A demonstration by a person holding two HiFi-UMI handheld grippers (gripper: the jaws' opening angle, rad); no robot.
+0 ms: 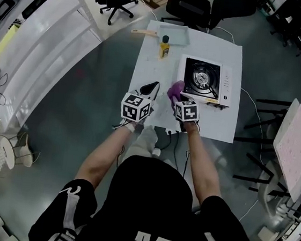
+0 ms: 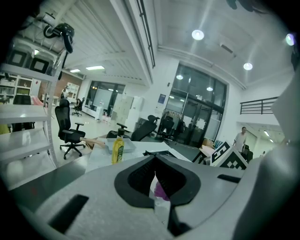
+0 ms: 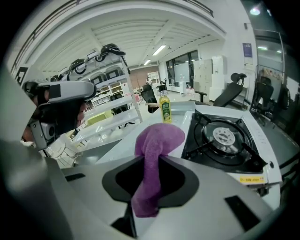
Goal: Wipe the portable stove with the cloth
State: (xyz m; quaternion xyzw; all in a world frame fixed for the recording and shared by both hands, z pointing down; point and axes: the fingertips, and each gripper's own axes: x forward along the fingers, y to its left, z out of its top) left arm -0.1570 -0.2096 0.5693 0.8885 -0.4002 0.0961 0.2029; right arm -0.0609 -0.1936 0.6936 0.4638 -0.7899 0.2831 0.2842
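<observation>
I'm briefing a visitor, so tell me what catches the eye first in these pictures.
The purple cloth stands out most, pinched in the right hand-held gripper close to the left side of the portable stove on the white table. Beyond it, a yellow bottle stands near the table's far end.

Nothing here can be read with certainty. White block letters on the person's black shirt [image 1: 131, 196] appear upside down and cut off. The yellow sticker [image 3: 253, 179] on the black-and-white portable stove [image 3: 225, 138] carries print too small to read.
</observation>
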